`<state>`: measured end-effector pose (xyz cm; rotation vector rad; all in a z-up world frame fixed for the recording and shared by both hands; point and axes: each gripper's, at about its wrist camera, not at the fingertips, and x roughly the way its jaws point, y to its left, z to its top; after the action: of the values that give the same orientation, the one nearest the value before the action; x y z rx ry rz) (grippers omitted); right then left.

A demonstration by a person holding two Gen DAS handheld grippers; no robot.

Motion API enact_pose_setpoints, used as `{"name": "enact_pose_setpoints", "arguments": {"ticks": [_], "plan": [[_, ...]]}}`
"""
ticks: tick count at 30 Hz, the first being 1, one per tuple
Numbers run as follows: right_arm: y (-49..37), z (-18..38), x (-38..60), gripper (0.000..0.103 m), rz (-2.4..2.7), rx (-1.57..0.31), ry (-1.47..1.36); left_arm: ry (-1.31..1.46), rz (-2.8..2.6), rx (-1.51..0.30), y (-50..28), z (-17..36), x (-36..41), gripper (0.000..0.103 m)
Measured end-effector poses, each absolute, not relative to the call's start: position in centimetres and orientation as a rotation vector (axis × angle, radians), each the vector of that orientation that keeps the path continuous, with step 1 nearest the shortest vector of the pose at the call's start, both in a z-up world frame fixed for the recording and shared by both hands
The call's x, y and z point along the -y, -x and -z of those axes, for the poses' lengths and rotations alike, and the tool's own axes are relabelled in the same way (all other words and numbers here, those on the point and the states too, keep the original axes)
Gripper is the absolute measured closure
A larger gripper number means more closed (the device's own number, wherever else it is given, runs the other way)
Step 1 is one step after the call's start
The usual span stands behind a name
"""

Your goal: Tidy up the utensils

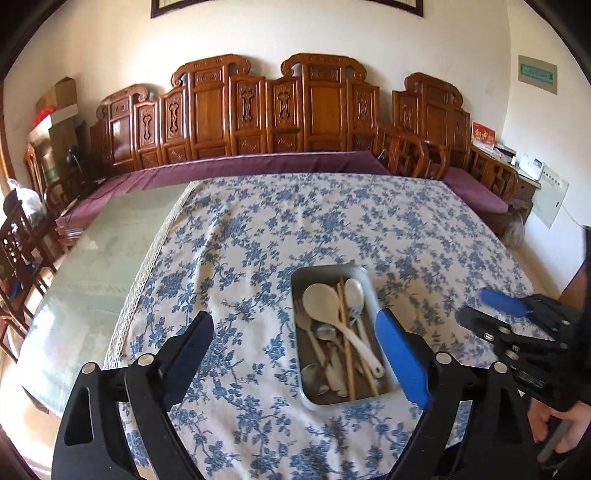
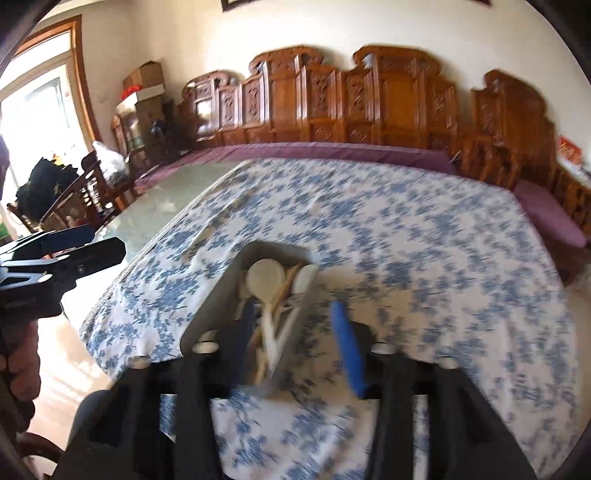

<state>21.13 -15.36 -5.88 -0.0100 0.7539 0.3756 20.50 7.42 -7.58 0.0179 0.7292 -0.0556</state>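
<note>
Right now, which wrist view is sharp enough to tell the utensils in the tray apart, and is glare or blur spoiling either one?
Left wrist view: sharp; in the metal tray the white rice paddle and chopsticks read clearly, only fisheye bending at the edges. Right wrist view: smeared by motion blur, the tray contents merge, and the window at left is blown out.

Right wrist view motion-blurred: utensils (image 2: 271,295) in metal tray (image 2: 218,295) indistinct. Tray's near end hidden behind right gripper (image 2: 295,332) fingers. Left wrist view: wall frame (image 1: 286,7) cut off at top edge.
</note>
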Motion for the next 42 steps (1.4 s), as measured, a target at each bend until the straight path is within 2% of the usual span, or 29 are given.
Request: {"name": "enact_pose_setpoints", "arguments": {"ticks": [3,8,10,23,42], "plan": [[-19.0,3.6,17.5,0.032,-0.344,-0.701,0.008,-0.023,0.057,-0.697,-19.4,6.3,-6.1,0.011],[-15.6,-0.2,20.9,0.007,-0.294,-0.602,-0.010,-0.011,0.087,-0.629,-16.9,3.5,-3.5,0.008],[-14.3,-1.7,22.0,0.002,-0.282,-0.569,-0.009,-0.005,0.097,-0.609,-16.1,2.7,-2.8,0.008],[-9.9,-6.1,24.8,0.002,-0.185,-0.448,-0.032,-0.009,0.054,-0.496,-10.8,-2.1,0.2,0.008],[-9.3,-7.3,25.1,0.002,-0.148,-0.413,-0.031,-0.040,0.055,-0.462,-9.2,-2.9,1.3,0.008]]}}
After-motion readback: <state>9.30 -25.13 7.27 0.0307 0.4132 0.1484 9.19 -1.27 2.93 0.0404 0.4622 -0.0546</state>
